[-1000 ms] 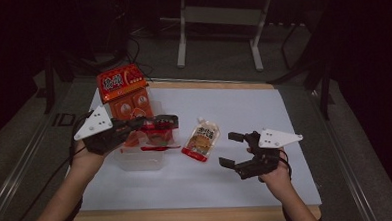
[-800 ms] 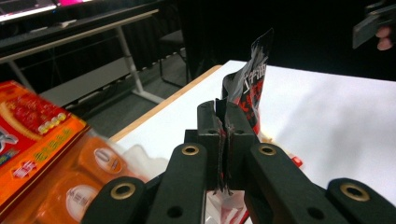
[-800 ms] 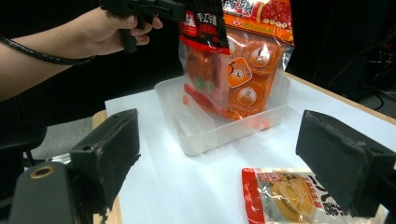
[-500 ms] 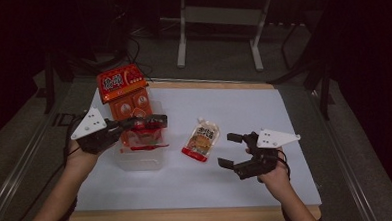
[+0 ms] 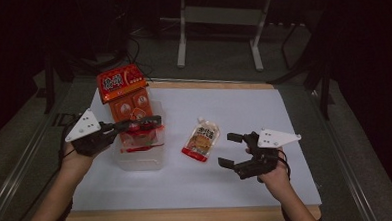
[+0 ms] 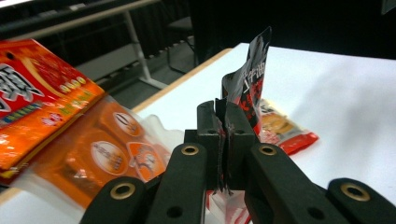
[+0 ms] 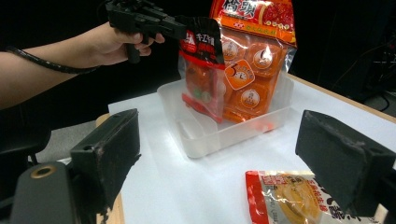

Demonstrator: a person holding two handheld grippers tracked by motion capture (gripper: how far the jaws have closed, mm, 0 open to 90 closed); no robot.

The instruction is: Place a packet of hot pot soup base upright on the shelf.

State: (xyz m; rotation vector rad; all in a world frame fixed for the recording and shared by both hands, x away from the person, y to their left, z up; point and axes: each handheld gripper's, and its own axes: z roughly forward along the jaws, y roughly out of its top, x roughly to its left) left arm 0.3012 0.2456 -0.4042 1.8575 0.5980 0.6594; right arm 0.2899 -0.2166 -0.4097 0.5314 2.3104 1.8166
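1. Left hand-held gripper [image 5: 152, 123] is clamped on the top edge of a red-and-black snack pouch [image 7: 201, 70]; in the left gripper view the jaws sit tight together w/ the pouch [image 6: 247, 84] edge pinched between them.
2. The pouch hangs down from the jaws, lower end inside a clear plastic bin [image 7: 219, 130], directly under the left hand-held gripper.
3. Big orange snack bag [image 5: 125, 93] stands upright in the same bin, just behind the held pouch as seen from the right hand-held gripper; top of the bag leans back over the bin's far rim. Can't tell if pouch and bag touch.
4. Right hand-held gripper [image 5: 233, 150] is open, nothing between the jaws; in the right gripper view both pads [image 7: 112, 154] stand wide apart, pointing toward the bin.
5. A second pouch, orange-and-white w/ a red bottom edge [image 5: 201, 139], lies flat on the counter [image 5: 264, 107] between the 2 hand-held grippers, just ahead of the right one's jaws and not touching them. In the right gripper view it [image 7: 285, 196] lies low, near the right-hand jaw.
6. Left hand [image 7: 112, 42] holds its hand-held gripper about level over the bin; right hand sits near the counter's front edge, well apart from the bin.
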